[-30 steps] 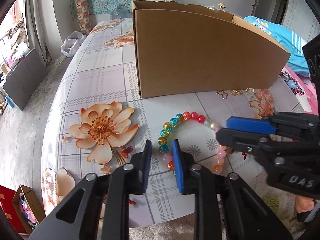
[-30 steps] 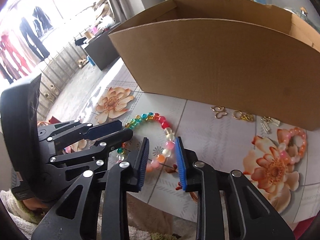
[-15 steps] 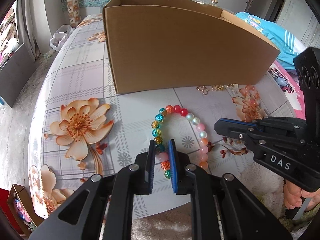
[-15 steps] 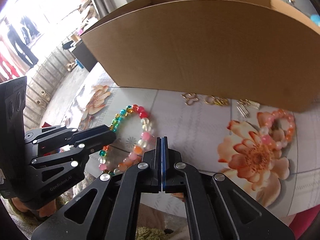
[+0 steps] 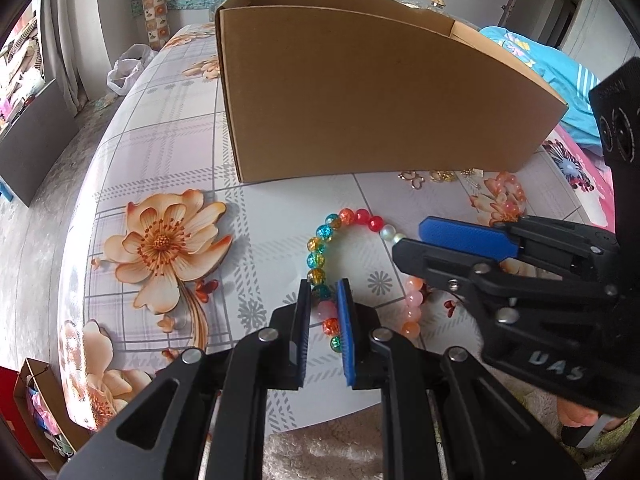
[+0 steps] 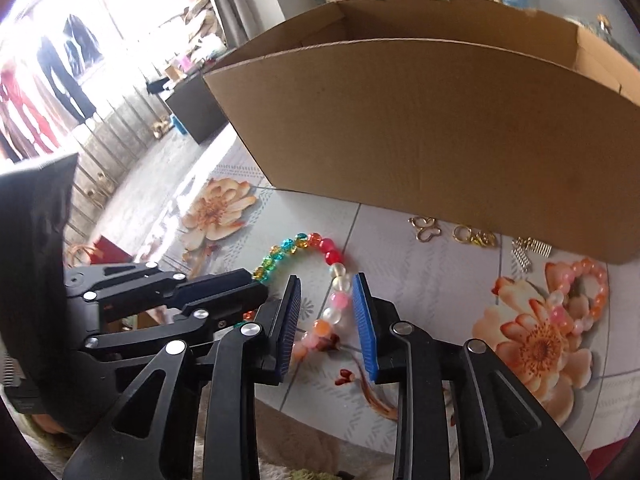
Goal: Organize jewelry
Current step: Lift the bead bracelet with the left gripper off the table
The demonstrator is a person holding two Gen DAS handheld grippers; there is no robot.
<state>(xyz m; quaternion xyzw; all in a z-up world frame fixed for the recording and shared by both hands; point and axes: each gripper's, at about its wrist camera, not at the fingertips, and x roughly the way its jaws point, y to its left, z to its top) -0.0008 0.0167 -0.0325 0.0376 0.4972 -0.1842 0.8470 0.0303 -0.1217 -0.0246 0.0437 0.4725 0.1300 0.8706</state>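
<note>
Left gripper [image 5: 324,312] fingers clamped on the beaded bracelet [image 5: 326,236] lying on the worktop [image 5: 168,128]. Right gripper [image 6: 326,316] fingers opening, straddling the bracelet's pale beads, not pressing.

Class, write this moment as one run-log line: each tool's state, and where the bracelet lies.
left tool: shut on multicolored bracelet | right tool: opening, bracelet beads between pads | bracelet: on table, outside cardboard box

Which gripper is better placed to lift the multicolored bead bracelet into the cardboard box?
Left, probably. The left gripper has its jaws closed around the bracelet beads. The right gripper straddles the opposite side, jaws opening with gaps showing. The cardboard box stands just behind.
</note>
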